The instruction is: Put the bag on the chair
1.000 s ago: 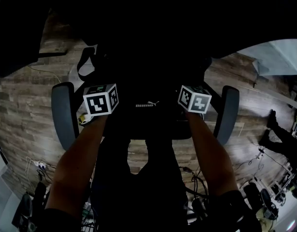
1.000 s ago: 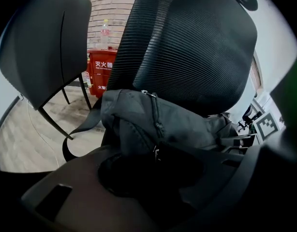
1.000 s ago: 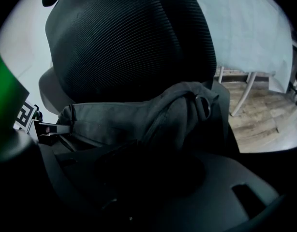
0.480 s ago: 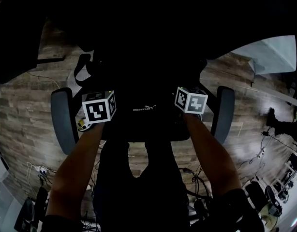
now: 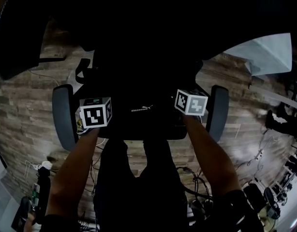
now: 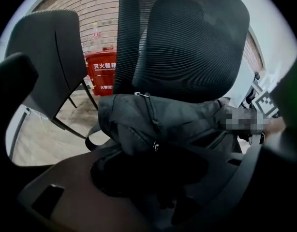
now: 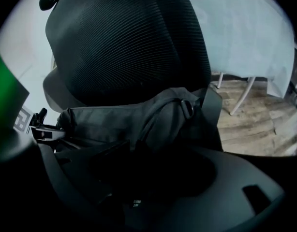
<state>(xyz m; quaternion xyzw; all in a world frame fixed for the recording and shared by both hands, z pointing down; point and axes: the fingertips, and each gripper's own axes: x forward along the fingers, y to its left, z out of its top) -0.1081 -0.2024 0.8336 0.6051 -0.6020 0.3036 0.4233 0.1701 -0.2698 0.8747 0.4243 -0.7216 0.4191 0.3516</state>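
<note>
A black bag (image 6: 158, 120) lies on the seat of a black office chair (image 6: 197, 42), leaning against the mesh backrest. In the head view the bag (image 5: 141, 100) is a dark mass between the chair's grey armrests (image 5: 64, 115). My left gripper (image 5: 96, 114) is at the bag's left end and my right gripper (image 5: 191, 103) at its right end. Both pairs of jaws are opening and stand wide. In the left gripper view, the left gripper (image 6: 163, 187) has only the bag's dark lower edge between its jaws. The right gripper (image 7: 148, 182) faces the bag (image 7: 139, 120) and its strap ring.
A second dark chair (image 6: 47, 62) and a red box (image 6: 101, 69) stand on the left on the wooden floor (image 5: 22, 95). A white-covered table (image 7: 245, 37) stands to the right. Cables and gear (image 5: 197, 187) lie on the floor near the person's legs.
Both grippers have drawn back a little toward me, the left one more. The bag stays on the seat.
</note>
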